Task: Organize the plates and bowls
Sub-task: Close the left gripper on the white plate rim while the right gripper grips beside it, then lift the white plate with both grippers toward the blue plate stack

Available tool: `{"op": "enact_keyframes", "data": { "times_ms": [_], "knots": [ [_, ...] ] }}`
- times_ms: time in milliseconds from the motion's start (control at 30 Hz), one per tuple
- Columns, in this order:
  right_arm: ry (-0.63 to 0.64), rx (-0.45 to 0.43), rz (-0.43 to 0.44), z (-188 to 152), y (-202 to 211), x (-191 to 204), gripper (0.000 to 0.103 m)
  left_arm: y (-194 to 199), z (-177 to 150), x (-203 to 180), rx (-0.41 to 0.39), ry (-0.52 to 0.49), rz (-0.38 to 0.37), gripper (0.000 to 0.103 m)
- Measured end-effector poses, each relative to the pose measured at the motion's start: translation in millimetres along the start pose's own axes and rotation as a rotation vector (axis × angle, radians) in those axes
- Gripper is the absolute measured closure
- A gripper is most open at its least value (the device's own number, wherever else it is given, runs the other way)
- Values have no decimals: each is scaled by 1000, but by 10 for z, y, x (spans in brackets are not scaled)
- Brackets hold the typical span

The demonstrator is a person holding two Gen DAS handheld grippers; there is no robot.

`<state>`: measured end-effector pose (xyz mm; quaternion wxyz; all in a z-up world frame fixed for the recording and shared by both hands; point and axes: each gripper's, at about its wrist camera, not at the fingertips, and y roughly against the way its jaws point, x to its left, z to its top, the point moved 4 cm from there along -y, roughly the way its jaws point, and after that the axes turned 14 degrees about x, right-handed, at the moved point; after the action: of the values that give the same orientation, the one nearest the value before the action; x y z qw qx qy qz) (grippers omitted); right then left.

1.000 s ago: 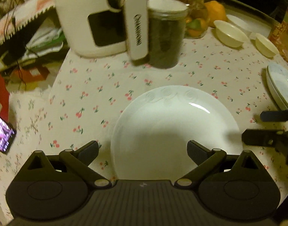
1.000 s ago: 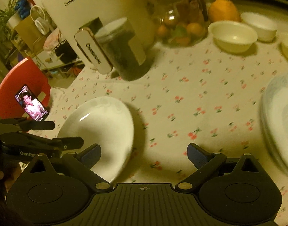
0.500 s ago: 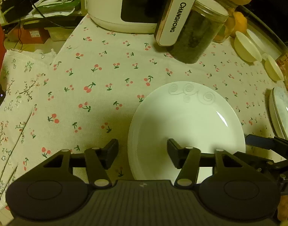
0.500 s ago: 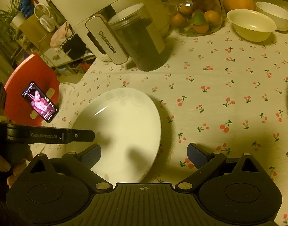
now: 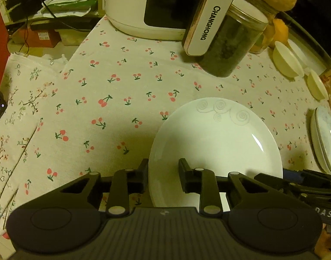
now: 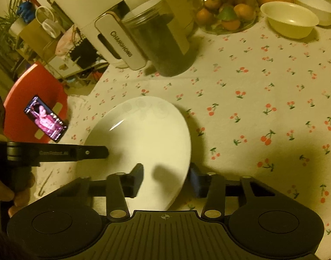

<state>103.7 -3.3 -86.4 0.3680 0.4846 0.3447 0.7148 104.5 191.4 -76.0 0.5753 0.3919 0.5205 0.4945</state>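
A white deep plate with a faint swirl pattern lies on the cherry-print tablecloth. My left gripper straddles its left rim with closing jaws. One finger rests against the outer edge and the other lies inside on the plate. In the right wrist view the same plate has its right rim between the blurred, closing jaws of my right gripper, and the pads still stand off it. The left gripper's finger reaches in from the left.
Behind the plate stand a dark-filled jar and a white appliance. Two cream bowls and a glass jar of fruit sit at the back right. A plate stack lies right. A lit phone rests on a red chair.
Both grippers came down to the plate with wide jaws, then narrowed them around opposite rims. The left one rolled and closed first; the right one closed in the last half second.
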Motion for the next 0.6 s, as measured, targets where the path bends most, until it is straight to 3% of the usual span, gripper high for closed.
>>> {"op": "enact_keyframes", "data": {
  "times_ms": [167, 600],
  "knots": [
    [-22, -8, -18, 0, 30, -72, 78, 8, 7, 15, -7, 16, -22, 82],
    [-29, -91, -26, 82, 268, -164, 80, 184, 97, -136, -111, 2, -58, 88]
  ]
}}
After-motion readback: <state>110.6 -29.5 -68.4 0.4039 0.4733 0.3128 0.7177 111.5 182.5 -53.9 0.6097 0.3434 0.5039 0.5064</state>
